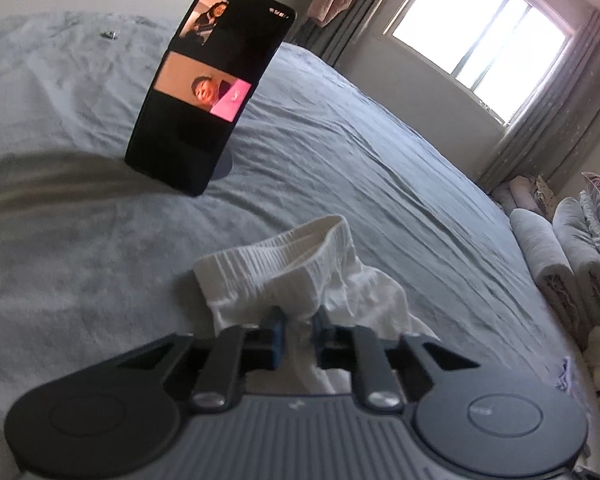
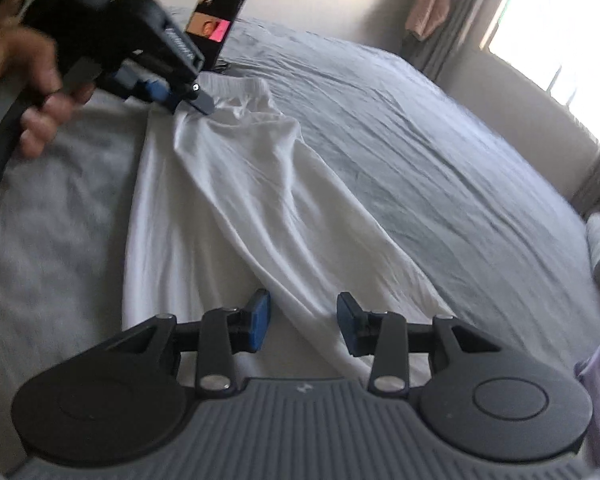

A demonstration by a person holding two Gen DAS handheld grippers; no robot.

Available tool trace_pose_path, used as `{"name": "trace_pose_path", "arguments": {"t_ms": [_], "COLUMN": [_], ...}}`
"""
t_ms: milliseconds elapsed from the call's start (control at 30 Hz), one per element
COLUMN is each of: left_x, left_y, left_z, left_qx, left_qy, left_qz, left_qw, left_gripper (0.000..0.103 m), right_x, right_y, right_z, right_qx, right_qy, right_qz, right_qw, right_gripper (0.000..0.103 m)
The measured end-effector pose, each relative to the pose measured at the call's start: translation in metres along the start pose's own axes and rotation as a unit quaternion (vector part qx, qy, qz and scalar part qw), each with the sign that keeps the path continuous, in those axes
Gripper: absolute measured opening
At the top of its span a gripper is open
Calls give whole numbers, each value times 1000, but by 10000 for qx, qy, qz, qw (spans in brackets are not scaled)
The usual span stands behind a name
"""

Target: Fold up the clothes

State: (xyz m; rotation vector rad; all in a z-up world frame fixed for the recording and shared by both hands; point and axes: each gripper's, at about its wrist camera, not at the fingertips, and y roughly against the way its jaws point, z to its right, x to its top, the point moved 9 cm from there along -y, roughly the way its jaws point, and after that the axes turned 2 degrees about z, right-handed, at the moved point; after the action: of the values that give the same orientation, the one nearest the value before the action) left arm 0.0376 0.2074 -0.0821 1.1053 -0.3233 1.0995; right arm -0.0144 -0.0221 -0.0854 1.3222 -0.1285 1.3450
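White trousers (image 2: 236,200) lie stretched along the grey bed, waistband far, legs near. In the left wrist view my left gripper (image 1: 298,320) is shut on the bunched white fabric just below the ribbed waistband (image 1: 276,256), lifting it off the bed. The right wrist view shows that same left gripper (image 2: 198,100) at the waist end, held by a person's hand (image 2: 40,92). My right gripper (image 2: 302,320) stands open over the lower leg of the trousers, its blue pads (image 2: 260,320) on either side of a fold, not pinching it.
A phone (image 1: 208,92) on a stand sits upright on the bed (image 1: 380,168) beyond the waistband. Rolled bedding (image 1: 548,256) and soft toys lie off the bed's right side. A window (image 1: 480,28) with grey curtains lights the far wall.
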Motion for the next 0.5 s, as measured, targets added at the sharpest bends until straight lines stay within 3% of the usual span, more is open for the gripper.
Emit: {"name": "trace_pose_path", "arguments": {"t_ms": [200,300,500], "left_x": [10,14,20], "left_y": [2,1,6], "left_z": [-3,-3,3], "left_qx": [135,107,-64], "left_qy": [143,232,204], "left_qz": [205,227,300], "left_qw": [9996,9994,9993], "left_gripper": [4,4,3], "right_x": [-14,-21,-24], "right_y": [-1,-6,8], "right_z": [17,27,37], "right_qx": [-558,-1102,-1535], "right_qy": [262,555,952], "right_qz": [56,-138,-130], "right_qw": [9981,9923,9835], "right_gripper": [33,4,3]}}
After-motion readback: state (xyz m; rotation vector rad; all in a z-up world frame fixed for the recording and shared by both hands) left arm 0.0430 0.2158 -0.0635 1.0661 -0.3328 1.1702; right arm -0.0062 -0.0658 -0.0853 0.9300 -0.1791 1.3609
